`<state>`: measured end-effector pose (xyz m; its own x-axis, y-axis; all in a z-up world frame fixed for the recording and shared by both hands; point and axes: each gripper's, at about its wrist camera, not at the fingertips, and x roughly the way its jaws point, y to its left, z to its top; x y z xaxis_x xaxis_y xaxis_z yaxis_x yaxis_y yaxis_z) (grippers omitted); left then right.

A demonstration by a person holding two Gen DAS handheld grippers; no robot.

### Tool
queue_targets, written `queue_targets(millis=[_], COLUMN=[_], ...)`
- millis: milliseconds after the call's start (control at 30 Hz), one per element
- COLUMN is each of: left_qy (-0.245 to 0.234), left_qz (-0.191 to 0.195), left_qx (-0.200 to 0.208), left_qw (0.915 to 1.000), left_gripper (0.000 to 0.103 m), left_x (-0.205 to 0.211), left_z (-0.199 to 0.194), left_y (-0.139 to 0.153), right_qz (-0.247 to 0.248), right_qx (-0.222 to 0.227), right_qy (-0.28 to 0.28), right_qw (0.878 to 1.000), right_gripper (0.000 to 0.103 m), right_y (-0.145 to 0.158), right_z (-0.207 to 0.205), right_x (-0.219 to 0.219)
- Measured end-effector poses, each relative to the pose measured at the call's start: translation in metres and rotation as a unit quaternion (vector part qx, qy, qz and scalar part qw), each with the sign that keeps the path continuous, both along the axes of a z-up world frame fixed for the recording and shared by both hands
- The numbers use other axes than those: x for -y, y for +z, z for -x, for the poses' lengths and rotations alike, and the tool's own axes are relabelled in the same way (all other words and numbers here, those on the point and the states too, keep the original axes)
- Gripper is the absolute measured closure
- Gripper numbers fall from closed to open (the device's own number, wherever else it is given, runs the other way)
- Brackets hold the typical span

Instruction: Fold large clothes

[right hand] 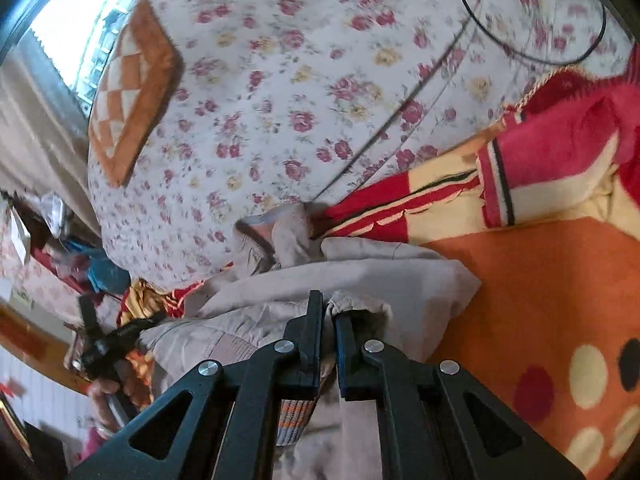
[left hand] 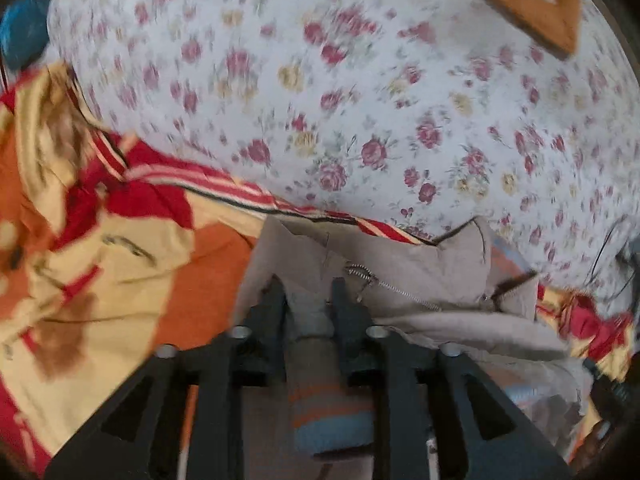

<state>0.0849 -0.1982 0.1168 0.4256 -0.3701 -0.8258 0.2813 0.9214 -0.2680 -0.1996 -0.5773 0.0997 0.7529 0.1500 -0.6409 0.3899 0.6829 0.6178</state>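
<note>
Now, jacket point(left hand: 420, 276): beige, zipped, crumpled on the orange blanket point(left hand: 120, 264) beside the flowered sheet point(left hand: 360, 80).
Left gripper point(left hand: 308, 300): jaws partly apart, cuff between them.
Right gripper point(right hand: 328, 316): jaws pinched tight on jacket fabric.

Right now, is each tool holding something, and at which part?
The right tool pinches a bunched fold of the beige jacket. The left tool stands open around its striped cuff, not gripping.

A white bedsheet printed with small red and yellow roses point(left hand: 340, 92) covers the bed, with an orange-bordered checked cushion point(right hand: 132, 92) and a thin black cable point(right hand: 532, 46) on it, beside a red, orange and cream plush blanket point(right hand: 552, 264).
</note>
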Motion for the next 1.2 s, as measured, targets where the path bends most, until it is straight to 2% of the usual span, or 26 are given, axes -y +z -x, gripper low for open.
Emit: queue_targets(millis=[33, 67, 100, 133, 200, 267, 367, 533, 600, 700, 800, 867, 933, 967, 1033, 1100, 1200], left_qy=[-0.004, -0.008, -0.008, -0.01, -0.022, -0.03, -0.043, -0.074, -0.084, -0.08, -0.062, -0.042, -0.049, -0.057, -0.076, -0.09, -0.1], left_qz=[0.012, 0.021, 0.03, 0.032, 0.035, 0.032, 0.011, -0.036, -0.071, -0.106, -0.095, -0.064, -0.043, -0.039, -0.035, -0.032, -0.018], left_qx=[-0.008, -0.012, -0.006, 0.001, 0.015, 0.027, 0.039, 0.011, 0.003, 0.011, 0.008, 0.002, -0.003, -0.004, -0.007, -0.021, -0.049], left_qw=[0.9999, 0.9997, 0.9995, 0.9994, 0.999, 0.9987, 0.9983, 0.9966, 0.9939, 0.9911, 0.9935, 0.9971, 0.9979, 0.9976, 0.9964, 0.9952, 0.9936], left_gripper=[0.047, 0.041, 0.037, 0.033, 0.026, 0.023, 0.021, 0.021, 0.021, 0.021, 0.021, 0.021, 0.021, 0.021, 0.021, 0.021, 0.021], left_x=[-0.001, -0.002, -0.007, -0.011, -0.021, -0.028, -0.041, -0.044, -0.036, -0.026, -0.029, -0.043, -0.054, -0.057, -0.067, -0.076, -0.084], left_z=[-0.003, -0.004, -0.003, 0.0, 0.008, 0.016, 0.034, 0.058, 0.06, 0.053, 0.039, 0.035, 0.04, 0.043, 0.056, 0.067, 0.08], left_y=[-0.001, 0.001, 0.008, 0.014, 0.03, 0.043, 0.048, 0.017, 0.002, -0.013, -0.015, -0.008, -0.002, -0.001, -0.001, -0.009, -0.023], right_qz=[-0.003, -0.007, -0.011, -0.011, 0.038, 0.088, 0.135, 0.203, 0.218, 0.209, 0.177, 0.191, 0.21, 0.217, 0.222, 0.229, 0.244], right_qx=[-0.004, -0.007, -0.003, 0.007, 0.022, 0.025, 0.01, -0.079, -0.104, -0.117, -0.166, -0.164, -0.144, -0.13, -0.104, -0.084, -0.098], right_qy=[-0.002, -0.005, -0.006, -0.005, -0.009, 0.003, 0.083, 0.179, 0.166, 0.109, 0.055, 0.038, 0.044, 0.052, 0.09, 0.136, 0.19], right_qw=[1.0, 1.0, 1.0, 1.0, 0.999, 0.996, 0.987, 0.96, 0.956, 0.965, 0.969, 0.967, 0.966, 0.966, 0.965, 0.96, 0.946], right_gripper=[0.092, 0.089, 0.081, 0.069, 0.05, 0.05, 0.052, 0.055, 0.056, 0.056, 0.056, 0.056, 0.052, 0.051, 0.041, 0.039, 0.041], right_y=[0.0, 0.002, 0.006, 0.013, 0.036, 0.053, 0.059, 0.013, 0.0, -0.014, -0.035, -0.028, -0.011, -0.002, 0.012, 0.016, 0.004], right_z=[-0.002, -0.001, 0.002, 0.006, 0.02, 0.03, 0.031, -0.01, -0.036, -0.081, -0.108, -0.105, -0.091, -0.081, -0.068, -0.067, -0.092], right_x=[0.003, 0.004, 0.003, 0.0, -0.013, -0.027, -0.071, -0.129, -0.124, -0.088, -0.054, -0.052, -0.066, -0.077, -0.104, -0.134, -0.173])
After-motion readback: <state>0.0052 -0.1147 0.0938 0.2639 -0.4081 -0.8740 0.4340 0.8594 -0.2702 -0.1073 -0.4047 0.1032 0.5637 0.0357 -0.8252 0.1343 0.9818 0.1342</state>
